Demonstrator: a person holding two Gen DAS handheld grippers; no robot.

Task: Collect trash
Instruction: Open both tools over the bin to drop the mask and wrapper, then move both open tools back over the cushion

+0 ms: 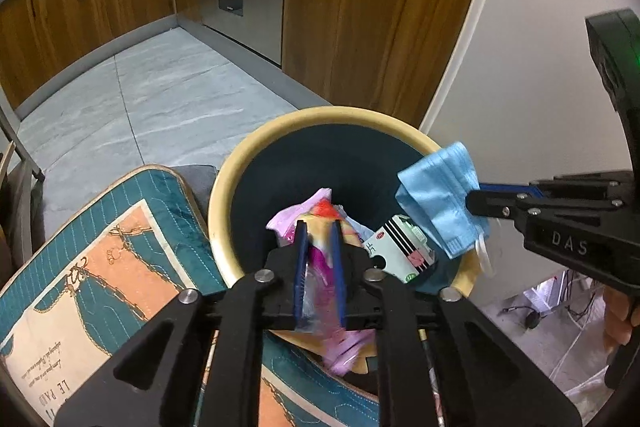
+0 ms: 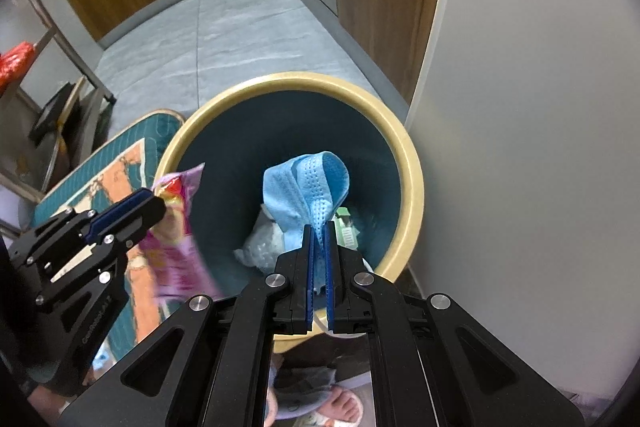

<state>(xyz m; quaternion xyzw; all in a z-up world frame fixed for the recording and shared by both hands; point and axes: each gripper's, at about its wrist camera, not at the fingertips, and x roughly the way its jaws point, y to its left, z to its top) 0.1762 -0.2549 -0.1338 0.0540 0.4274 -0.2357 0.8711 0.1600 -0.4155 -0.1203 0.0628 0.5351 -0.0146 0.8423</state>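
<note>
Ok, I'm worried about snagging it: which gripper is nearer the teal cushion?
Left. The left gripper hangs over the bin's rim right beside the cushion; the right gripper, holding the blue mask, is at the bin's far, wall side.

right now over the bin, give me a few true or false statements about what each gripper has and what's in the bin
1. The right gripper is shut on the blue face mask. True.
2. The left gripper has a green bottle between its jaws. False: a pink snack wrapper is between its fingers, which are slightly parted, so the wrapper looks loose.
3. The bin is empty. False: a small striped carton and a pale crumpled bag lie inside.
4. Both grippers are above the bin's opening. True.
5. The bin stands beside a patterned teal cushion. True.
</note>
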